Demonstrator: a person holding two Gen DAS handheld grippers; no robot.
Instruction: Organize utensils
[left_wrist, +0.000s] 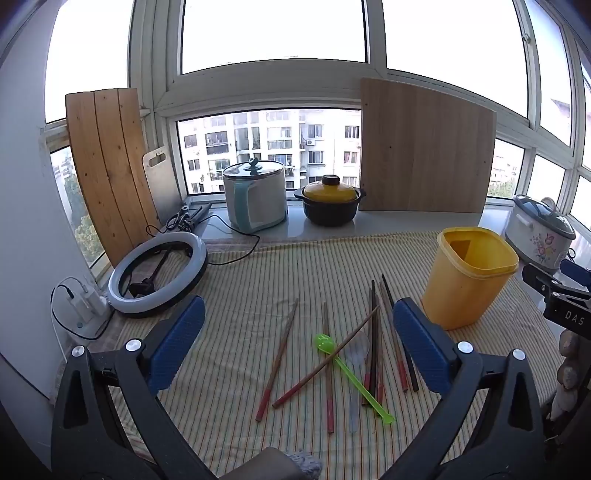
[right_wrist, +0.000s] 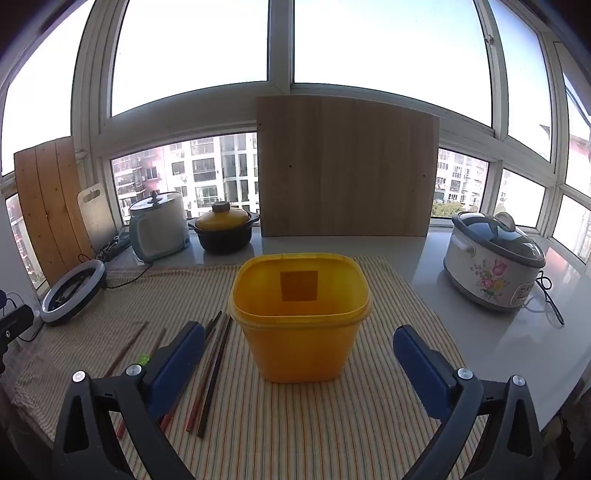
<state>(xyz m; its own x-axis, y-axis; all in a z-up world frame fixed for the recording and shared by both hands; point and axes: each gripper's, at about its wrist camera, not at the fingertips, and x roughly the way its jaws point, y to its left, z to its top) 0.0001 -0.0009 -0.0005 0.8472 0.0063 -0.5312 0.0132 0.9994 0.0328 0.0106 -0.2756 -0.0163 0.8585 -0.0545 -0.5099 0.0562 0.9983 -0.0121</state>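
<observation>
- Our left gripper hangs over the cloth with its blue fingers spread wide and nothing between them.
- Our right gripper is spread just as wide and empty, and the yellow tub stands between and just beyond its fingers.
- The utensils lie loose toward the cloth's near edge: a bundle of chopsticks near the tub's left side, two more chopsticks lying apart further left, one chopstick lying across the green spoon, and a clear spoon under the pile.
- The tub stands upright and open toward the cloth's right edge; from the right wrist view we see nothing in it.
- We judge the task barely begun: the step in hand is a first pick with the left gripper.
- To do it well, we would start with the single chopstick lying apart on the left, close across its shaft near the middle so it stays level, then lift clear before swinging right.
- The crossed pieces are riskier; pulling one may drag its neighbours.
- The right gripper could steady the tub, which looks light enough to tip.
</observation>
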